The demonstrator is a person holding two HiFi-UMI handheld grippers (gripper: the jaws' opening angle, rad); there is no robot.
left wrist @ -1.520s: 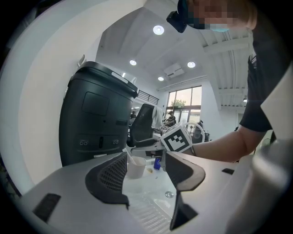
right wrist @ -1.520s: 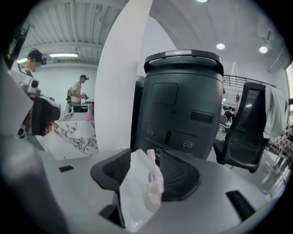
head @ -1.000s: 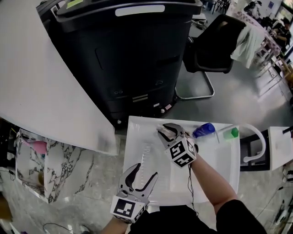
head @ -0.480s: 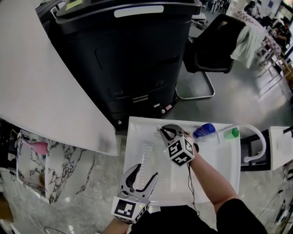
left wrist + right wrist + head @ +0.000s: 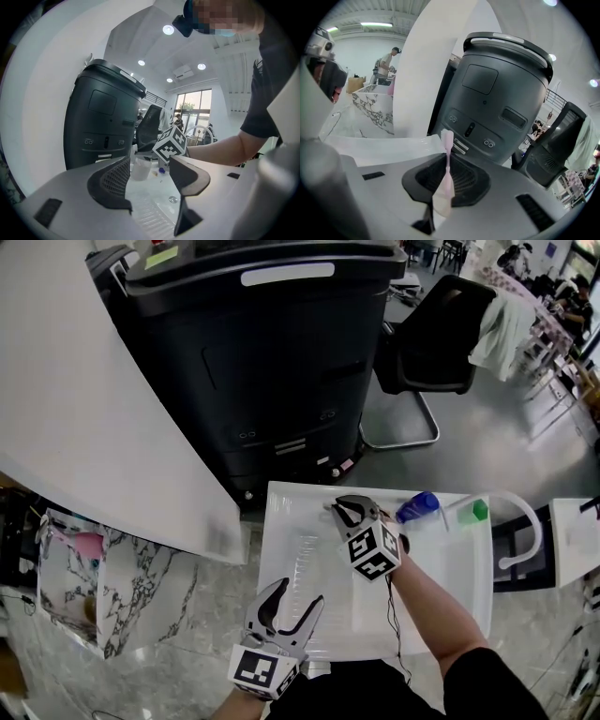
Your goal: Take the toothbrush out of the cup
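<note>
The right gripper (image 5: 446, 177), its jaws just closing, is pinching the slim pale-pink plastic toothbrush (image 5: 447, 140) upright between them for a straight lift; the left gripper (image 5: 150, 171) is hovering wide open, empty.

Grey floor (image 5: 487, 451), black chair (image 5: 433, 345), marble counter (image 5: 127, 589).

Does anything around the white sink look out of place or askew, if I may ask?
Nothing stands out: the cup stands upright on the sink, and the right hand-held gripper has just closed its jaws on the pink toothbrush.
</note>
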